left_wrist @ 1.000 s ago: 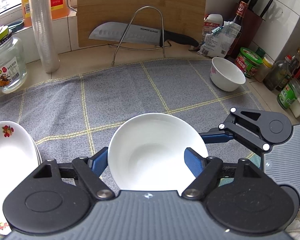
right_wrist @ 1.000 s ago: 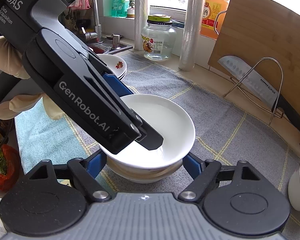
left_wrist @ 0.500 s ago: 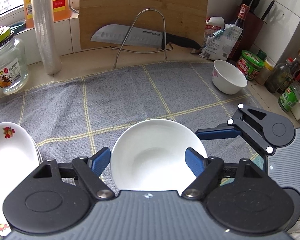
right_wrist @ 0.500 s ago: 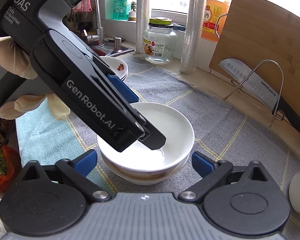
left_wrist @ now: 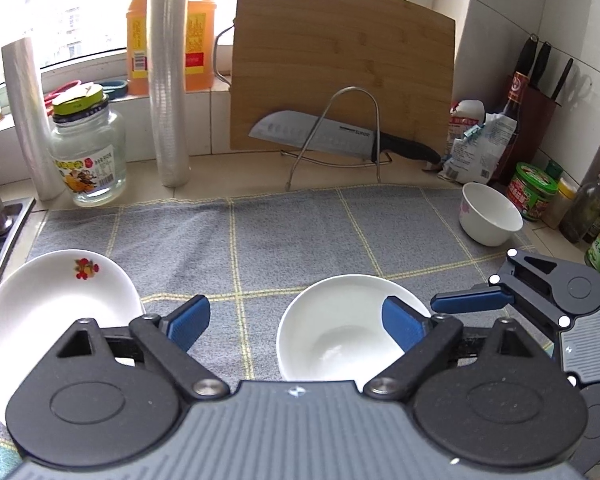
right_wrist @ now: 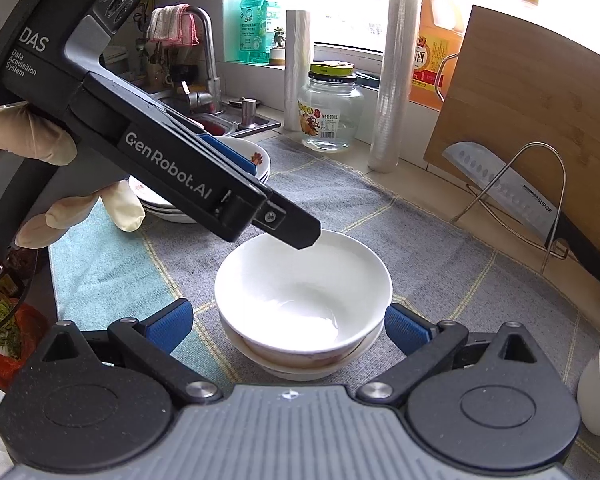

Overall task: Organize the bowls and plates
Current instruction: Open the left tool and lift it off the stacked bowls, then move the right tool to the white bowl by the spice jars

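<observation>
Inspecting: my left tool (left_wrist: pixel 296 320), jaws just widening, and right tool (right_wrist: pixel 286 324), fully spread, both clear of the stacked bowls (right_wrist: pixel 304 300).

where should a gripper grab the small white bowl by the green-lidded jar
Take the small white bowl by its rim, one finger inside and one outside the wall. It stands upright and open-mouthed on the grey cloth. Probably come from the near, cloth side, where nothing stands: the green-lidded jar and bottles crowd its far right side.
</observation>
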A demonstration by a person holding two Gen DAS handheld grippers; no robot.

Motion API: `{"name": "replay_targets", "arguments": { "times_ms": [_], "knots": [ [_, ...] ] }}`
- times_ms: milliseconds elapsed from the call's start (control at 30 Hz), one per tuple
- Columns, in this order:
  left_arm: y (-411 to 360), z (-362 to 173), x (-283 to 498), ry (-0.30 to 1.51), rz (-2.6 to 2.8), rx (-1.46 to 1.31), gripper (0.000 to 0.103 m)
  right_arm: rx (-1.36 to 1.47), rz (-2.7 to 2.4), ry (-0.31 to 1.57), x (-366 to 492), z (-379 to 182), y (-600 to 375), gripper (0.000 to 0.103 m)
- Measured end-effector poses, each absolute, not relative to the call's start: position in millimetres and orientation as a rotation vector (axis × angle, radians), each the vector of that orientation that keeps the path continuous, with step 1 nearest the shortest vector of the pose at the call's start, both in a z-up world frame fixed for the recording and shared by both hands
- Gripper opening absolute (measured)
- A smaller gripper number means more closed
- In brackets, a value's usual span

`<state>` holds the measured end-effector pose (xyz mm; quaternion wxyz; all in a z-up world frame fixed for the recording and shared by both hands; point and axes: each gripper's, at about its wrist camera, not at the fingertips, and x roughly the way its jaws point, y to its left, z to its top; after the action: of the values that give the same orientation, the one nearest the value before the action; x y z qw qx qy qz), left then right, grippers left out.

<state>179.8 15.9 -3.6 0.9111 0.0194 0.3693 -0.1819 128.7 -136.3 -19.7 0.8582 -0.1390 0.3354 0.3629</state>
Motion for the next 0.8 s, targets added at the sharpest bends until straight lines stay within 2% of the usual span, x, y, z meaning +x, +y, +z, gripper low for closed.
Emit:
{"name": "replay_targets", "arguments": {
  "times_ms": [367, 800],
  "knots": [
    [15, 9, 158, 0.636, -0.426, 0.052, 0.101, -0.244, 0.618, 0.723, 124, -20, -143, 0.103],
    [-17, 6, 172, 0.645, -0.687, 0.157, 0.101, -0.125, 0.2, 0.797, 110, -26, -189, 0.103]
  ]
}}
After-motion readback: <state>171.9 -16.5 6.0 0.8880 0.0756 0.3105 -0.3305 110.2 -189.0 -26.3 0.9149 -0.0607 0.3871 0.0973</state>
